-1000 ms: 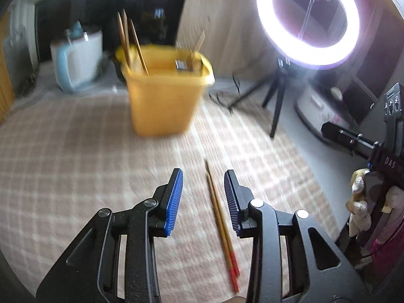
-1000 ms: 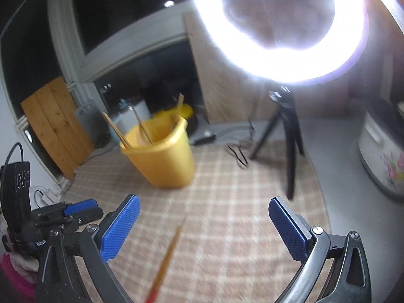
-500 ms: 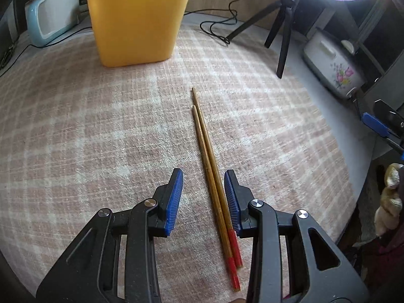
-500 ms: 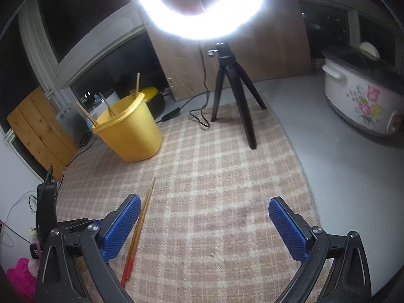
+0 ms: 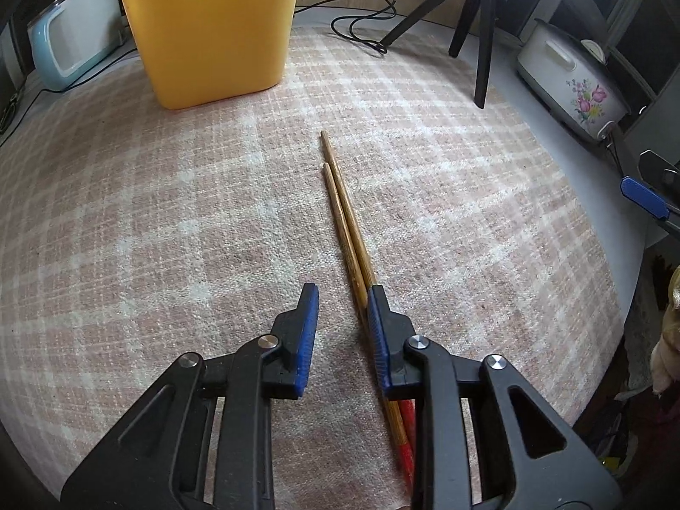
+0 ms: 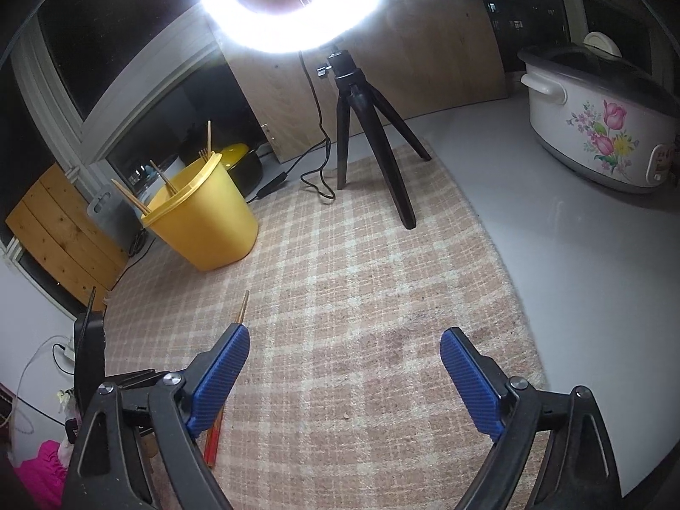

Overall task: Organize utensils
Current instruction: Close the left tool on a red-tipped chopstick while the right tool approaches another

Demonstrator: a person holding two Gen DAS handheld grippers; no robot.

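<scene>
On the checked mat (image 5: 467, 195) covering the bench, I see several utensils already in the yellow bin (image 5: 212, 29), while two chopsticks (image 5: 346, 229) lie loose beside my released left hand-held gripper (image 5: 342, 301); my right hand-held gripper (image 6: 344, 352) gapes empty.

My left gripper (image 5: 340, 331) wears ribbed blue pads on matt black plastic. Wooden chopsticks (image 5: 344, 221) with glossy red ends lie on rough woven cloth (image 5: 170, 221); the yellow bin (image 5: 212, 29) looks smooth plastic.

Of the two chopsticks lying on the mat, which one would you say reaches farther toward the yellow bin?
The right-hand chopstick: its thin tip lies ahead of the left one's, closer to the yellow bin.
</scene>
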